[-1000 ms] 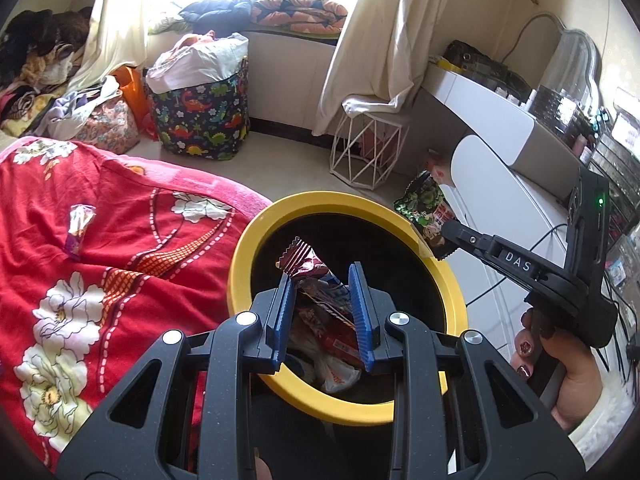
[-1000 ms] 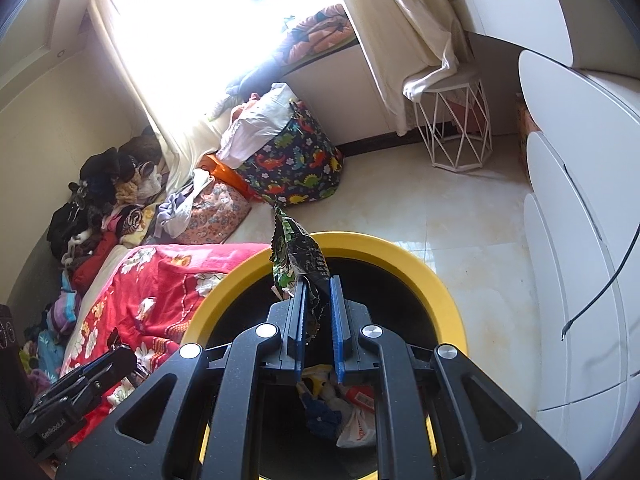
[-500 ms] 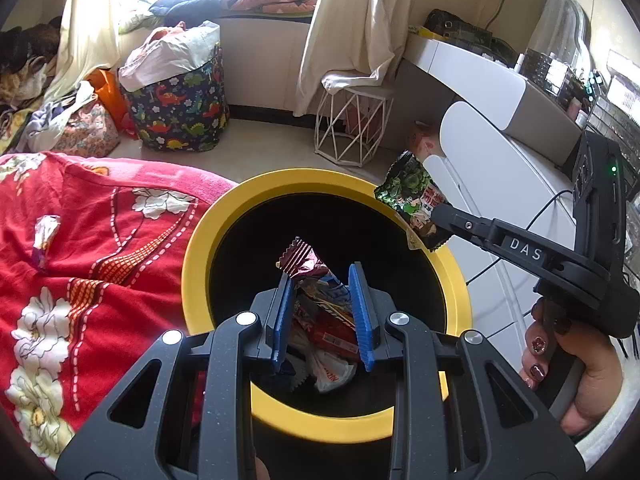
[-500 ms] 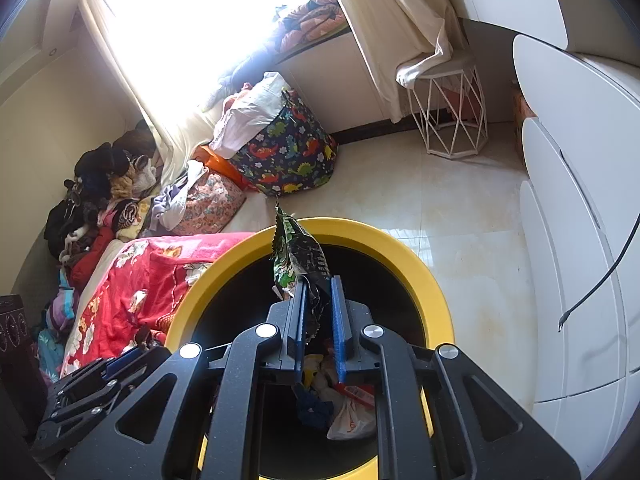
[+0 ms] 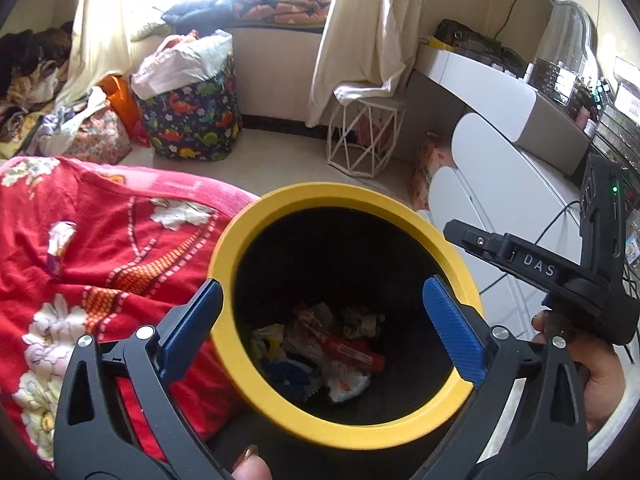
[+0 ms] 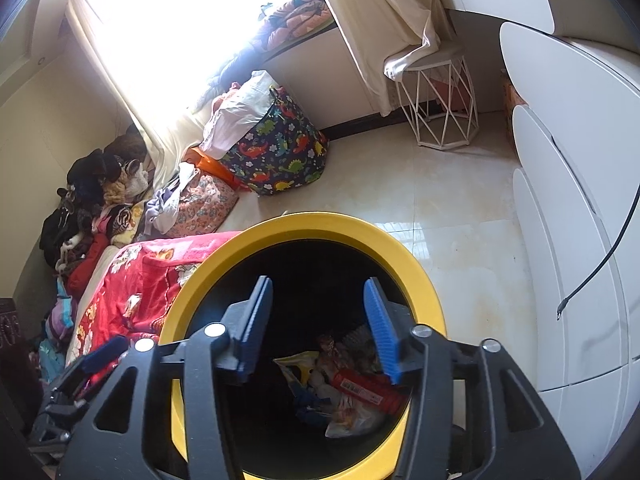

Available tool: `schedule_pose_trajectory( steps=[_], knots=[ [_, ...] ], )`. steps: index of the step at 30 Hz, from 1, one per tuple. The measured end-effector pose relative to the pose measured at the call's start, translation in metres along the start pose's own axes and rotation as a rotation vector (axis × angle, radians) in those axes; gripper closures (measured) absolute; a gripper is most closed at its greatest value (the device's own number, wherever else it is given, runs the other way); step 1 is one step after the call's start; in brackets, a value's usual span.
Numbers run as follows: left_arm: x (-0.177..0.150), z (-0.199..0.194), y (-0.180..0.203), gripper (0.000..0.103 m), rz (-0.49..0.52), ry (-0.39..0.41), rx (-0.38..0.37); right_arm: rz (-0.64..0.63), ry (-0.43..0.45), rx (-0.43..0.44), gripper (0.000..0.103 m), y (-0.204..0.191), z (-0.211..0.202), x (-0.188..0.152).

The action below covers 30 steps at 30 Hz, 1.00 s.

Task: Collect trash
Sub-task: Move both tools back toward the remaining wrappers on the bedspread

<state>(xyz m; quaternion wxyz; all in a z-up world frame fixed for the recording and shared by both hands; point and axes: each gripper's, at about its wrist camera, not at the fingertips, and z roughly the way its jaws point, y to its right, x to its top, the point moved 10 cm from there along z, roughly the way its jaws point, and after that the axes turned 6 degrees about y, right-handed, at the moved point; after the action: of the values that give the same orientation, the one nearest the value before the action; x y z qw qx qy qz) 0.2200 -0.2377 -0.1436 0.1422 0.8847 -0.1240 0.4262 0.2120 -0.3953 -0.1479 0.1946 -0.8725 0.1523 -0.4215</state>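
Observation:
A black bin with a yellow rim (image 5: 304, 196) (image 6: 416, 268) stands on the floor beside the bed. Several wrappers and bags (image 5: 320, 344) (image 6: 352, 384) lie at its bottom, among them a red wrapper (image 5: 352, 350). My left gripper (image 5: 320, 328) is open and empty over the bin's mouth. My right gripper (image 6: 318, 328) is open and empty over the bin too; it also shows in the left wrist view (image 5: 472, 240) at the bin's right rim. A small wrapper (image 5: 60, 236) lies on the red blanket.
A red flowered blanket (image 5: 100, 248) covers the bed left of the bin. A dinosaur-print laundry bag (image 5: 188, 120), a white wire stool (image 5: 364, 140) and a white dresser (image 5: 500, 208) stand around the tiled floor (image 6: 460, 208). Clothes (image 6: 88, 208) are piled by the wall.
Both grippers opened wide. The maroon wrapper left my left gripper and the green snack bag left my right one; both are no longer between the fingers.

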Motion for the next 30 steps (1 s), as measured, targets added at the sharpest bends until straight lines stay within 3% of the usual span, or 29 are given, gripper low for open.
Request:
schedule_pose_trajectory(
  steps=[11,17,30],
  knots=[
    [0.017,-0.035,-0.041,0.011,-0.025,0.105,0.117,-0.061,0.047,0.020,0.032,-0.027,-0.010,0.006],
    [0.025,-0.056,-0.064,0.011,-0.054,0.167,0.167,-0.109,0.065,0.059,0.029,-0.054,-0.014,0.005],
    [0.028,-0.086,-0.112,0.011,-0.114,0.220,0.234,-0.212,0.062,0.140,0.025,-0.108,-0.017,-0.005]
  ],
)
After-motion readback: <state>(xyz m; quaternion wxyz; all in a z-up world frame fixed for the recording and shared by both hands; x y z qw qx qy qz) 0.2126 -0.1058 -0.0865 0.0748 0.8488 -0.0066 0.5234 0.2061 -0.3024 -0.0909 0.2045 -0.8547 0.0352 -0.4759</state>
